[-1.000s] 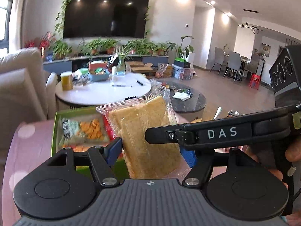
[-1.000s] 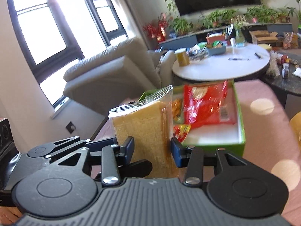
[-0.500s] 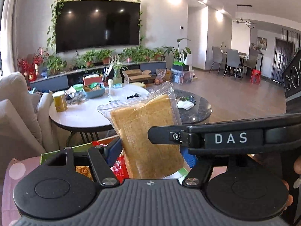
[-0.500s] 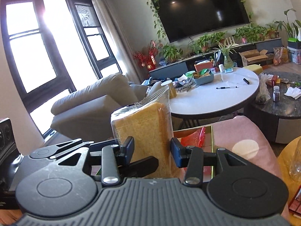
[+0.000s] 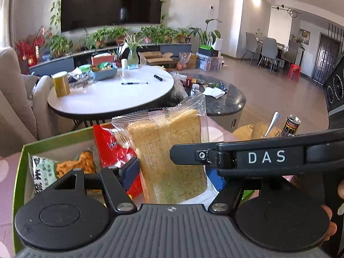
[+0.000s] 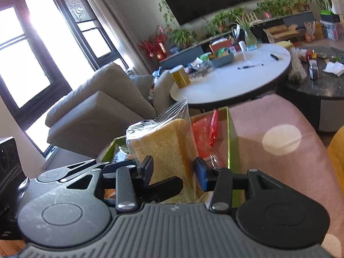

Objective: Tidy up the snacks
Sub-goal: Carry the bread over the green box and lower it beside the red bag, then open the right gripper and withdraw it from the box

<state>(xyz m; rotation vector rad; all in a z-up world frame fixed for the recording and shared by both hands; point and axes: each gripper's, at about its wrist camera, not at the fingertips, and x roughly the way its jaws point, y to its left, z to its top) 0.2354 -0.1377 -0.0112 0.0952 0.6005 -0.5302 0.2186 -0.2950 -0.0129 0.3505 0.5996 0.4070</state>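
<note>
While both claws pinch the clear-wrapped cake packet (image 5: 169,157) from either side, we hold it upright at frame centre, just above the green box (image 5: 20,172). Left gripper (image 5: 172,172) and right gripper (image 6: 174,169) are each clamped on the wrapper, neither open. In the box's left part lies a chips bag (image 5: 64,167); a red packet (image 5: 107,148) stands behind. Our judgement: the step is lowering the packet into the box. Keep both hands level with each other, descend toward the bare floor right of the red packet, and release only once it rests.
</note>
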